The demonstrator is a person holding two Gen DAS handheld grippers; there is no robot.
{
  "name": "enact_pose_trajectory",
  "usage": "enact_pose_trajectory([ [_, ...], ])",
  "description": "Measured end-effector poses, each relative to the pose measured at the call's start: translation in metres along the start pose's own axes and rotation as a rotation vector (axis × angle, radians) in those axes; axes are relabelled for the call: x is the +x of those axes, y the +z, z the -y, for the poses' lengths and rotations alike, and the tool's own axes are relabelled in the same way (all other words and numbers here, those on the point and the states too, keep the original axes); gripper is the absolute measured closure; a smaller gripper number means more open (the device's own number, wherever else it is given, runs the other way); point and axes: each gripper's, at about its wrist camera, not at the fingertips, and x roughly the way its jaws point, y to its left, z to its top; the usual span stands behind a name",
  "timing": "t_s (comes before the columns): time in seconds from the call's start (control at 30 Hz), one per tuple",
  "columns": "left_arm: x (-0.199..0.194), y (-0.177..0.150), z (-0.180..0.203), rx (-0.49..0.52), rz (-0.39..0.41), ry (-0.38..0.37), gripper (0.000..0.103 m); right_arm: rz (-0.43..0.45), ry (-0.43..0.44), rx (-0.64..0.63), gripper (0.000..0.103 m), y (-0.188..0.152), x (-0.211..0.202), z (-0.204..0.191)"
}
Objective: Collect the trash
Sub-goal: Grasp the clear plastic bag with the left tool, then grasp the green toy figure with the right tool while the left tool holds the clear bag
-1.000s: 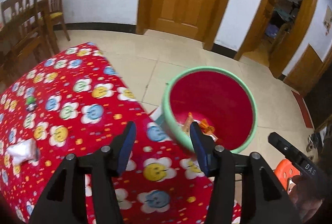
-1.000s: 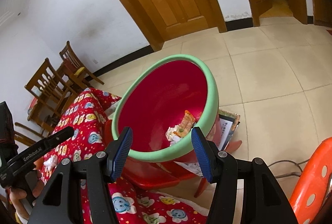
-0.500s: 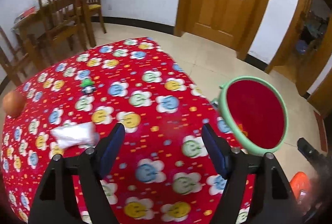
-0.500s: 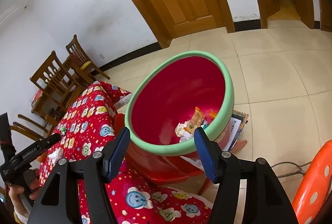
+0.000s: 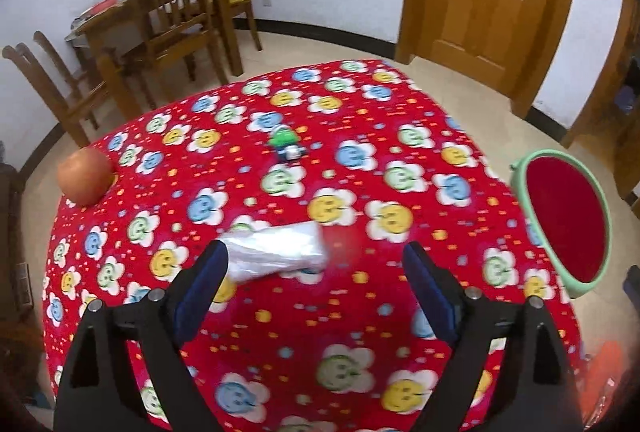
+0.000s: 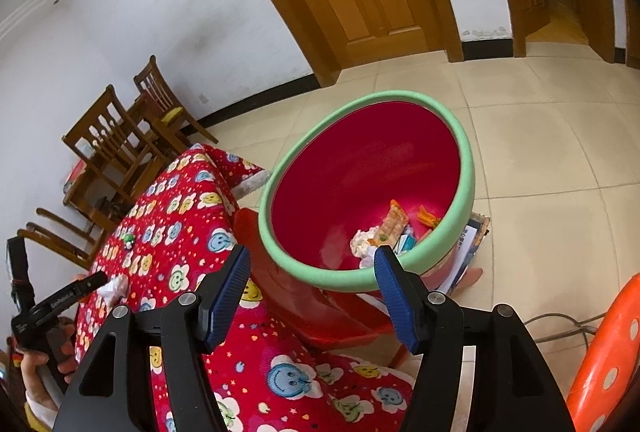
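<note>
The crumpled plastic wrapper (image 5: 276, 252) lay on the bench (image 5: 400, 312), between the left gripper (image 5: 316, 264)'s spread, empty jaws, which had just been opening. Lying off-centre toward nine o'clock, it might slip past the pads. Only the left view showed the apple (image 5: 85, 175) at ten o'clock. Only the right view showed trash inside the bin (image 6: 440, 268), and the right gripper (image 6: 312, 280), released, empty.

You can read one marking only: "GenRobot.AI", white lettering along the black arm of the left gripper (image 6: 94, 282), left of the green-rimmed bin (image 6: 466, 187). Print on papers beneath that bin stays illegible.
</note>
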Motion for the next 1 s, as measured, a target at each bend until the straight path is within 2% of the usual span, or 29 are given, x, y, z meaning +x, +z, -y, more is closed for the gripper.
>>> enact_pose_trajectory([
  [0.3,0.034,-0.002,-0.025,-0.056,-0.067,0.014,0.015,-0.009,-0.004,-0.020,0.037,0.000,0.003,-0.010],
  [0.63,0.051,-0.003,-0.018,-0.033,-0.061,-0.007,0.015,-0.025,-0.014,-0.047,0.037,0.000,0.009,-0.023],
  [0.67,0.051,-0.004,-0.018,-0.028,-0.056,-0.007,0.016,-0.026,-0.013,-0.051,0.037,0.000,0.009,-0.025],
  [0.73,0.053,-0.005,-0.020,-0.028,-0.052,-0.009,0.029,-0.031,-0.010,-0.062,0.037,0.000,0.012,-0.031],
  [0.77,0.053,-0.005,-0.021,-0.030,-0.053,-0.014,0.032,-0.033,-0.008,-0.066,0.037,0.000,0.013,-0.033],
  [0.87,0.053,-0.006,-0.028,-0.048,-0.043,-0.041,0.032,-0.042,0.002,-0.086,0.037,-0.001,0.017,-0.044],
  [1.0,0.046,-0.006,-0.035,-0.050,-0.017,-0.033,0.033,-0.052,0.021,-0.125,0.037,-0.002,0.022,-0.063],
])
